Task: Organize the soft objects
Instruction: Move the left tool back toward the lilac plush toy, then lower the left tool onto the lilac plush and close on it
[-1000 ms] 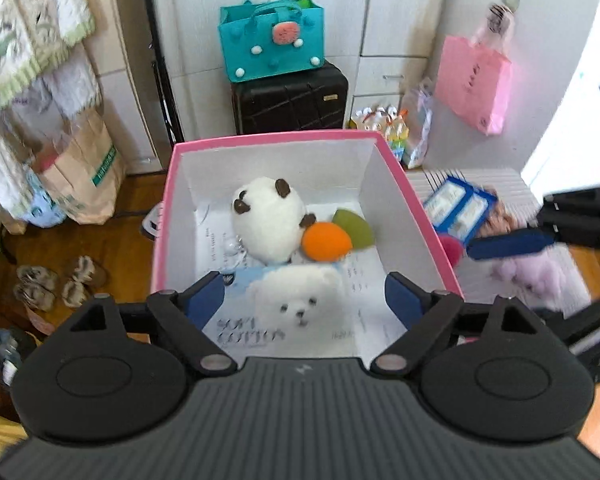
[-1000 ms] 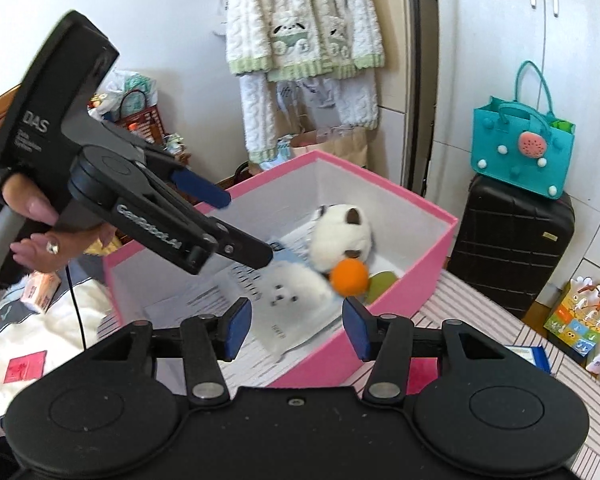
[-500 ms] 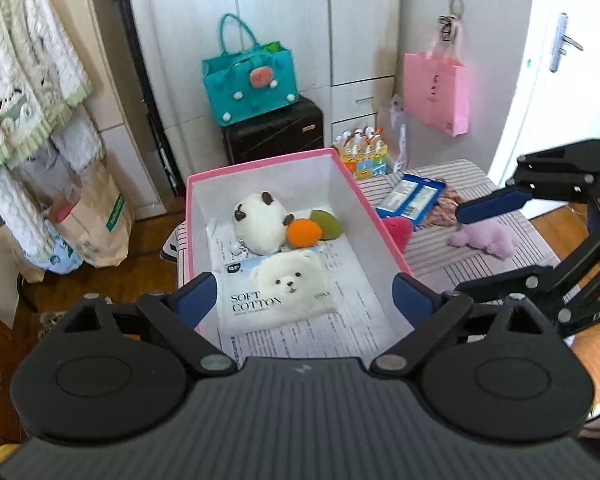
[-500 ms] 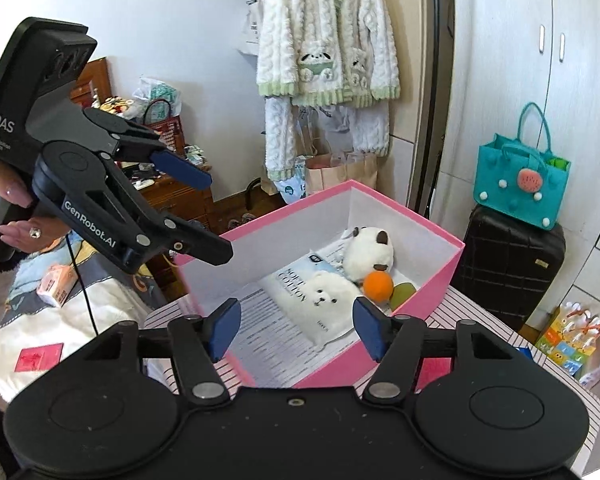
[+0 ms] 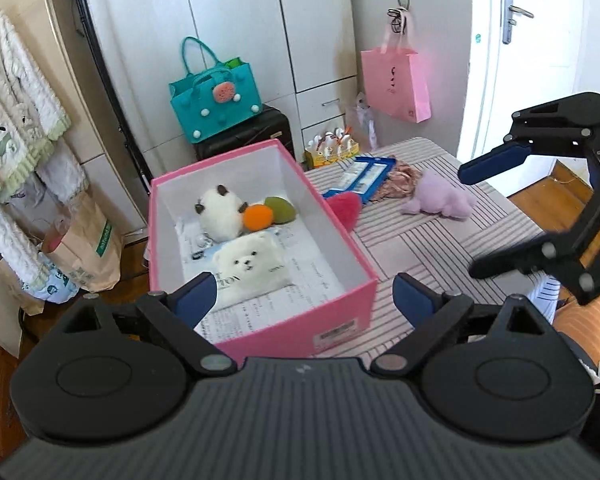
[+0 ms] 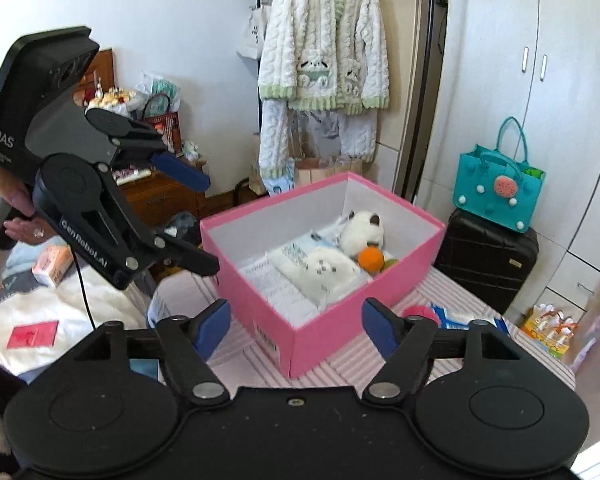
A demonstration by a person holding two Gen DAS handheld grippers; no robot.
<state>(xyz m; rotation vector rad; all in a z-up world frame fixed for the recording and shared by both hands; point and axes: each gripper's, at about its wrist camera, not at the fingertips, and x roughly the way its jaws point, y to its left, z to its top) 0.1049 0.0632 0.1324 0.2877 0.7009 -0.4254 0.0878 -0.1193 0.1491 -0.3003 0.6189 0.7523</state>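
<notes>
Both tongs backed off pink box (image 5: 260,336), empty, gaping

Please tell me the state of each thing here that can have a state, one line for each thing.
Pink box: open, no lid on it.
White bear pack: lying flat in the box.
Panda plush: in the box.
Orange ball: in the box, against the panda.
Purple plush: still on the table.
Left tool: open, empty.
Right tool: just opened wider, empty.
</notes>
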